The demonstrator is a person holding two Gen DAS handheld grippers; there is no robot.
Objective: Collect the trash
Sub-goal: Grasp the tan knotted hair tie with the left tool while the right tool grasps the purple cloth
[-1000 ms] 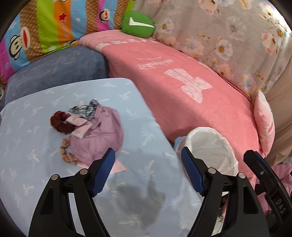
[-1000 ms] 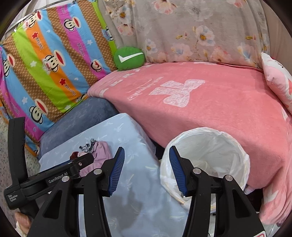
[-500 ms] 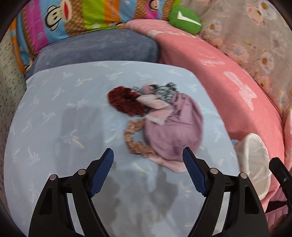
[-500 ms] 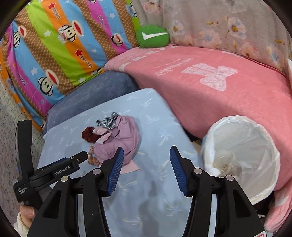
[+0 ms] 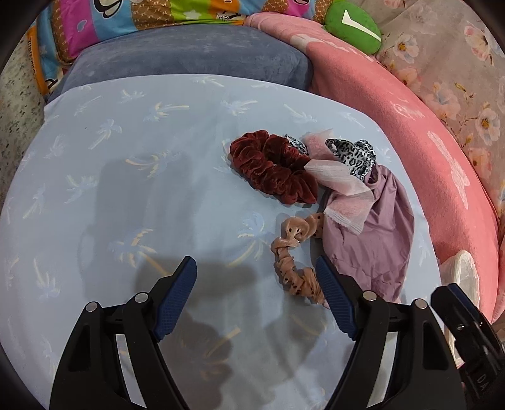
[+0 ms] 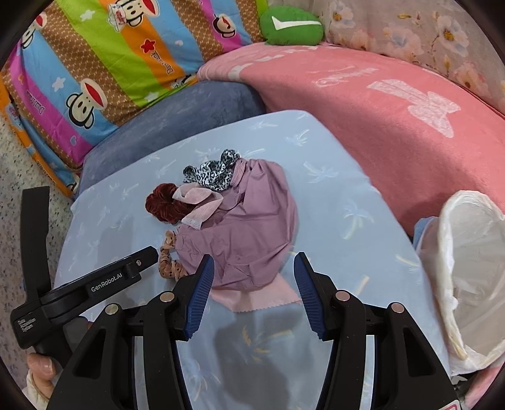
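A small pile lies on the light blue table [image 5: 126, 176]: a dark red velvet scrunchie [image 5: 271, 165], a tan dotted scrunchie [image 5: 292, 252], a leopard-print scrunchie [image 5: 353, 154], pink fabric scraps [image 5: 341, 189] and a mauve cloth [image 5: 372, 239]. My left gripper [image 5: 255, 277] is open and empty, just before the tan scrunchie. My right gripper [image 6: 252, 274] is open and empty over the near edge of the mauve cloth [image 6: 246, 227]. The left gripper [image 6: 94, 284] shows at the lower left of the right wrist view. A white-lined trash bin [image 6: 467, 268] stands right of the table.
A pink blanket [image 6: 378, 104] covers the sofa behind the table. A blue-grey cushion [image 5: 189, 60], a striped monkey-print pillow [image 6: 94, 63] and a green round cushion [image 6: 293, 25] lie at the back. The bin's rim [image 5: 464, 277] shows at the right in the left wrist view.
Both grippers have swung left from the bin toward the pile and come closer to it. Both stay open and empty. The pile has not moved.
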